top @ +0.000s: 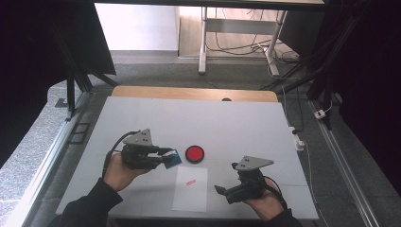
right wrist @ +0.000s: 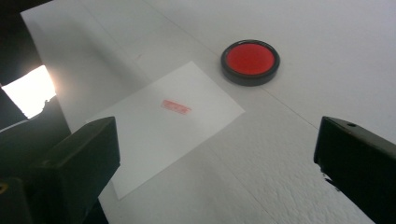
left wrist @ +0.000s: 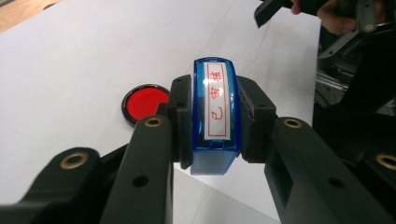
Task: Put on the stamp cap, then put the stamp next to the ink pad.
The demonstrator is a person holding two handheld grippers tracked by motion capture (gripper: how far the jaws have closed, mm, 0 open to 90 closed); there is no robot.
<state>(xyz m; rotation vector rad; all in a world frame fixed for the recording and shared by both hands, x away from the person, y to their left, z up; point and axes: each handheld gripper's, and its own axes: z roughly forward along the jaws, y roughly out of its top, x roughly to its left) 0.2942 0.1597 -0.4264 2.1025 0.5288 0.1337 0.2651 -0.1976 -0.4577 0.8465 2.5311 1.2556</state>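
Blue stamp (left wrist: 214, 116) sits clamped between the left tongs (left wrist: 215, 122); right tongs (right wrist: 215, 154) gape wide, empty.

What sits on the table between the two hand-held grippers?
In the high view, a white sheet of paper with a red stamp mark lies between the left gripper and right gripper.

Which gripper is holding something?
The left gripper: shut on the blue stamp, which bears a white label with red characters. The right gripper stands open with nothing between its jaws, beside the stamped sheet of paper.
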